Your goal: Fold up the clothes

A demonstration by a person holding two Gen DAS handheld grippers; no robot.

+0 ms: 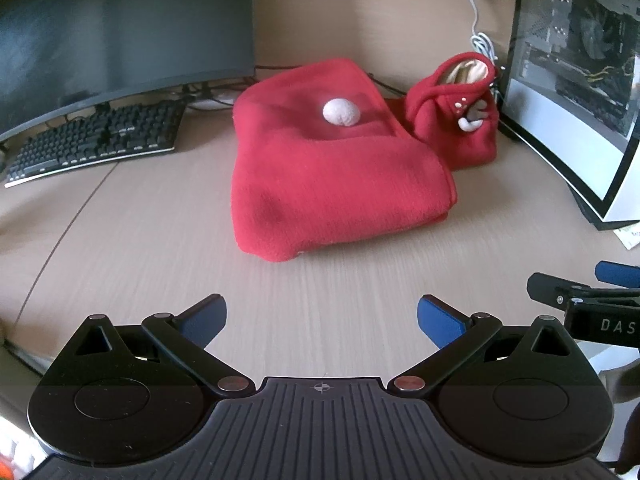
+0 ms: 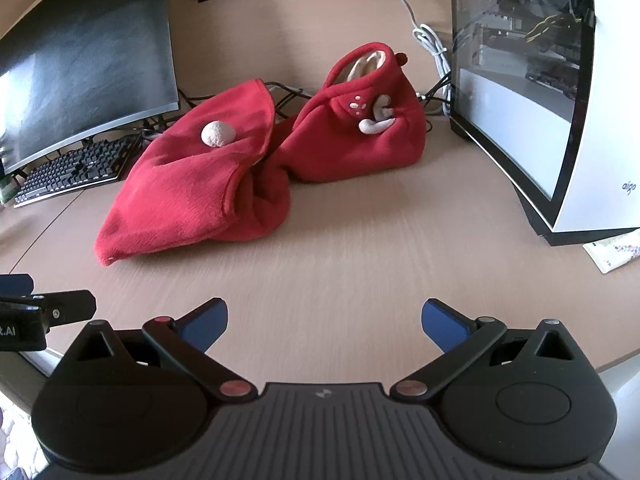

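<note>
— Both grippers, how were they seen?
— The left gripper (image 1: 322, 320) and right gripper (image 2: 325, 322) were spread wide, nothing held.
— And the garment?
— The red fleece garment (image 1: 328, 176) was laid folded on the wooden desk (image 1: 160, 240) at twelve o'clock, its hood (image 2: 360, 128) bunched at one o'clock.

The garment (image 1: 332, 184) is red fleece, lying on the desk (image 1: 280, 288) in the middle of the scene. Its main part is folded into a thick, roughly square bundle with rounded edges, a whitish pompom (image 1: 341, 112) sitting on its top towards the far side. At its far right the hood (image 1: 456, 116) stands up as a rounded lump, still joined to the bundle, its opening facing up and showing a cream lining (image 2: 366, 65). White stitched shapes and small dots mark the hood's side.
</note>
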